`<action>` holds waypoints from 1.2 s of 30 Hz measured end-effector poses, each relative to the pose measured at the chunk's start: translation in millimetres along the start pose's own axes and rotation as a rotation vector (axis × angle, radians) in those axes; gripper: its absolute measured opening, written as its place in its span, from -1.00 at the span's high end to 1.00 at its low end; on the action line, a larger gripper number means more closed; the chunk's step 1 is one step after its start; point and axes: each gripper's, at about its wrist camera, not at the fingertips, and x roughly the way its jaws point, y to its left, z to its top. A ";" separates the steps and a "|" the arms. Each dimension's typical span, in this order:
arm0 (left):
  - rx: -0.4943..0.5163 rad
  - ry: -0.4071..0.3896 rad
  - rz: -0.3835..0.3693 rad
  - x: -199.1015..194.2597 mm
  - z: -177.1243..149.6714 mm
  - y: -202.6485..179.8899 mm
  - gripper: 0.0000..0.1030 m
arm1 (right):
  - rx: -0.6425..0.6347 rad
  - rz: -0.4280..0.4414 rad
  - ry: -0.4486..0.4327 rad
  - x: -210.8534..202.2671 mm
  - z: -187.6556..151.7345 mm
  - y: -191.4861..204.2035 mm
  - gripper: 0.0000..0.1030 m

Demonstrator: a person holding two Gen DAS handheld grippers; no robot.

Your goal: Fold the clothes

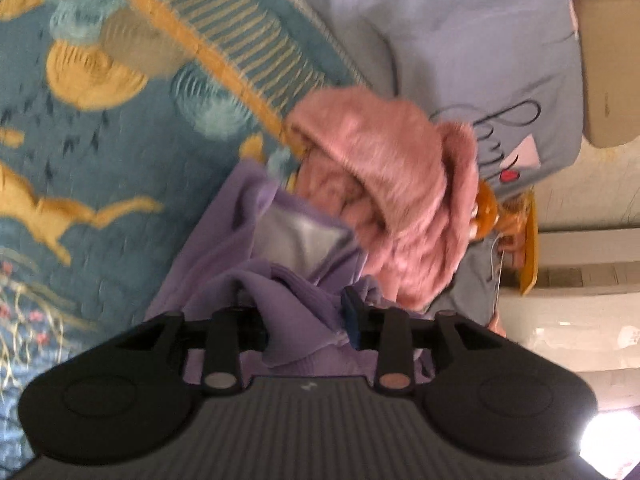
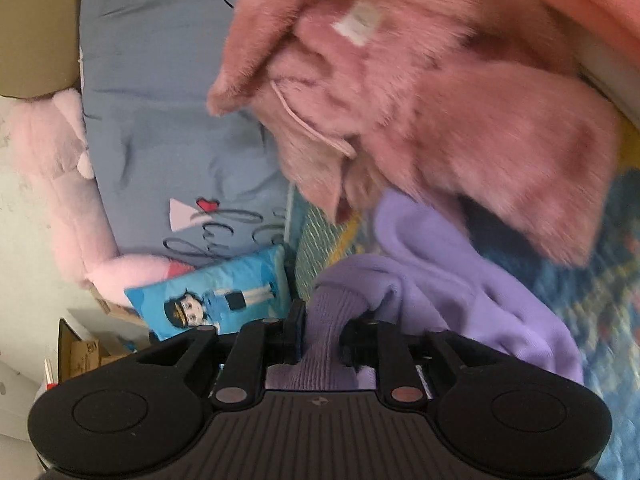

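A purple sweatshirt [image 1: 256,240] hangs bunched between both grippers, above a blue patterned bedspread [image 1: 100,152]. My left gripper [image 1: 306,320] is shut on a fold of its ribbed purple hem. My right gripper [image 2: 320,340] is shut on a ribbed purple cuff or hem of the same sweatshirt [image 2: 440,272]. A fluffy pink garment [image 1: 392,200] lies crumpled just beyond the purple one; in the right wrist view the pink garment [image 2: 440,100] fills the upper right, with a white label showing.
A grey-blue sheet with script lettering [image 1: 460,40] lies past the bedspread. A pale pink plush toy [image 2: 60,184] and a blue cartoon pillow [image 2: 216,296] sit by the wall. Cardboard boxes [image 1: 608,60] stand at the bed's edge.
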 end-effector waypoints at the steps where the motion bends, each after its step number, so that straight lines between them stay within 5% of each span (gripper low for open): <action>1: 0.005 -0.018 0.005 -1.7 2.3 -3.8 -0.39 | 0.011 -0.013 -0.019 2.6 2.0 0.9 0.10; 2: 0.010 -0.036 0.011 -3.5 4.5 -7.7 -0.68 | 0.022 -0.026 -0.038 5.1 3.9 1.9 -0.26; 3: 0.023 -0.086 0.036 -9.9 5.0 -12.4 -0.99 | 0.023 -0.023 -0.055 4.6 4.5 2.7 -0.30; 11: 0.200 -0.169 0.033 -52.1 -4.9 -40.6 -0.99 | -0.108 0.102 -0.087 -40.9 -13.5 3.7 -0.29; 18: 0.400 -0.140 0.330 -59.4 -69.8 -9.3 -0.99 | -0.420 -0.107 -0.129 -113.9 -68.1 -36.8 -0.30; 21: 0.397 -0.074 0.314 -47.1 -105.1 17.4 -0.99 | -0.424 -0.119 -0.120 -130.1 -87.7 -77.3 -0.28; 23: 0.392 -0.022 0.267 -38.6 -126.9 30.1 -0.99 | -0.438 -0.110 -0.121 -136.4 -100.0 -97.4 -0.19; 28: 0.319 0.011 0.194 -28.9 -168.8 46.6 -0.99 | -0.843 -0.146 -0.120 -119.9 -143.4 -83.8 0.03; 31: 0.270 0.014 0.169 -29.6 -183.3 56.4 -0.99 | -0.960 -0.167 -0.125 -97.8 -147.6 -72.3 0.26; 34: 0.245 0.011 0.168 -33.2 -193.0 64.4 -0.99 | -0.957 -0.270 -0.104 -64.4 -131.5 -69.1 0.58; 36: 0.243 0.008 0.178 -36.9 -197.6 67.5 -0.99 | -0.922 -0.423 -0.041 -37.4 -120.8 -72.0 0.76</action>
